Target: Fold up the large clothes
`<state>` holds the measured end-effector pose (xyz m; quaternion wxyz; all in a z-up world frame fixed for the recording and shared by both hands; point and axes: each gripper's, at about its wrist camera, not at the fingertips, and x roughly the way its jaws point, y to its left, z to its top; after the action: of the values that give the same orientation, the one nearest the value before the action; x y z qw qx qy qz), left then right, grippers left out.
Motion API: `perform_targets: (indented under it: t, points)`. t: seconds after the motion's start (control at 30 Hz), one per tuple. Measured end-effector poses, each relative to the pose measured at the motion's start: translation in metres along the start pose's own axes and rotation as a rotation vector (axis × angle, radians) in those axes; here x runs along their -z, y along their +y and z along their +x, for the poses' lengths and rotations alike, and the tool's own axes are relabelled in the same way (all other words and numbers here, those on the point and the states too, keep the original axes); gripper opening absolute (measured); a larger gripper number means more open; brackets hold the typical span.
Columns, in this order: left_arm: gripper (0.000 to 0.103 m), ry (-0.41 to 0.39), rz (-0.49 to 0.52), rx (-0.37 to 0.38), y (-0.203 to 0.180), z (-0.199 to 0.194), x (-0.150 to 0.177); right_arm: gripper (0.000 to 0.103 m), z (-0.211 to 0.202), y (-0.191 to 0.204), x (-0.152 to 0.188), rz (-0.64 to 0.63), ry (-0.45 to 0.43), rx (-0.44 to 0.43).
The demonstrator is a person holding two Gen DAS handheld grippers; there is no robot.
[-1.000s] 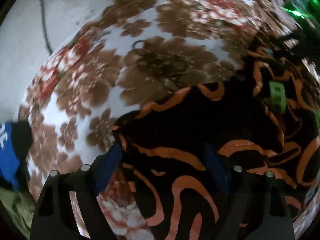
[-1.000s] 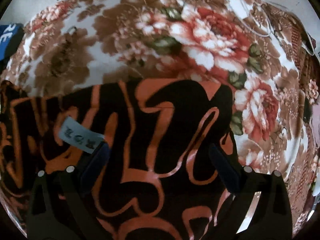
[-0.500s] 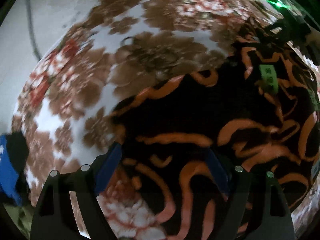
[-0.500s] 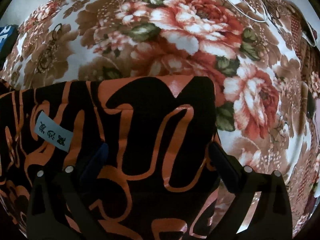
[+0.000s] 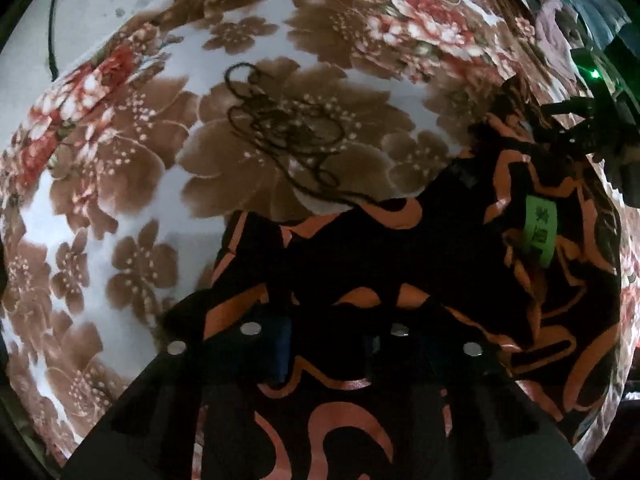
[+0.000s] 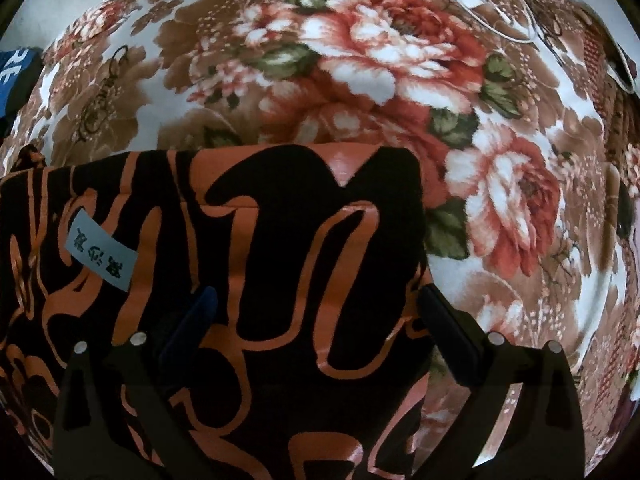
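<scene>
Floral blanket (image 6: 360, 60) underlies garment (image 6: 280, 240) between spread right hand-held gripper (image 6: 316, 320); left (image 5: 326, 340) pinches it.

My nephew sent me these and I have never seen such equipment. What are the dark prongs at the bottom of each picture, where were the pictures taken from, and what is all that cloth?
There is no robot here. A person holds a two-finger gripper in each hand, and a small wide-angle camera on each one looks forward along its fingers, so the pictures bulge.

One picture comes from the left gripper, the other from the right gripper. The prongs are their fingers.

The surface is covered by a flowered blanket. On it lies a black garment with orange swirls, which is to be folded; it carries a small label. A tangle of dark thread also lies on the blanket.

The left gripper's fingers stand close together with the garment's cloth bunched between them, so it seems to pinch it. The right gripper is open, over the garment's corner.
</scene>
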<state>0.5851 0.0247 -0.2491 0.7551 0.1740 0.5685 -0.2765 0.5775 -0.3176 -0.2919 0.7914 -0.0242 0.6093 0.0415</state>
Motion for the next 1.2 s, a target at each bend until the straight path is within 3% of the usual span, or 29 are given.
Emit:
perform_targets:
  t: [0.1,0.2,0.37,0.5,0.53,0.63,0.7,0.77,0.87,0.97,1.07,1.2]
  points:
    - [0.017,-0.020,-0.064,-0.019,0.011,-0.009,0.001,0.098,-0.004,-0.006,0.004,-0.010,-0.014,0.045]
    - [0.017,-0.056,-0.188,-0.050,0.034,-0.025,0.001,0.098,0.002,-0.021,0.012,0.032,0.017,0.011]
    - [0.017,-0.023,-0.246,-0.161,0.052,-0.026,0.003,0.098,0.004,-0.046,0.024,0.112,0.027,-0.007]
    - [0.018,0.007,-0.235,-0.156,0.048,0.000,-0.002,0.098,0.000,-0.054,0.033,0.105,0.012,0.026]
    - [0.022,0.020,-0.220,-0.167,0.044,0.008,-0.004,0.098,-0.001,-0.056,0.035,0.106,0.012,0.035]
    - [0.046,0.055,-0.164,-0.227,0.028,0.035,-0.008,0.098,0.001,-0.067,0.045,0.136,0.013,0.041]
    - [0.054,0.028,-0.166,-0.235,0.027,0.033,-0.007,0.098,0.000,-0.077,0.051,0.179,0.012,0.019]
    - [0.075,0.000,-0.196,-0.212,0.032,0.015,-0.003,0.098,-0.009,-0.081,0.053,0.208,-0.011,0.008]
    - [0.083,-0.063,-0.224,-0.221,0.040,-0.024,0.008,0.098,-0.042,-0.084,0.059,0.202,-0.112,-0.029]
    - [0.084,-0.132,-0.262,-0.222,0.044,-0.066,0.023,0.098,-0.079,-0.069,0.060,0.192,-0.189,-0.075]
    - [0.084,-0.162,-0.293,-0.161,0.034,-0.087,0.036,0.098,-0.099,-0.017,0.046,0.139,-0.184,-0.139]
    - [0.086,-0.148,-0.290,-0.100,-0.003,-0.077,0.053,0.098,-0.098,0.046,0.052,0.024,-0.134,-0.193]
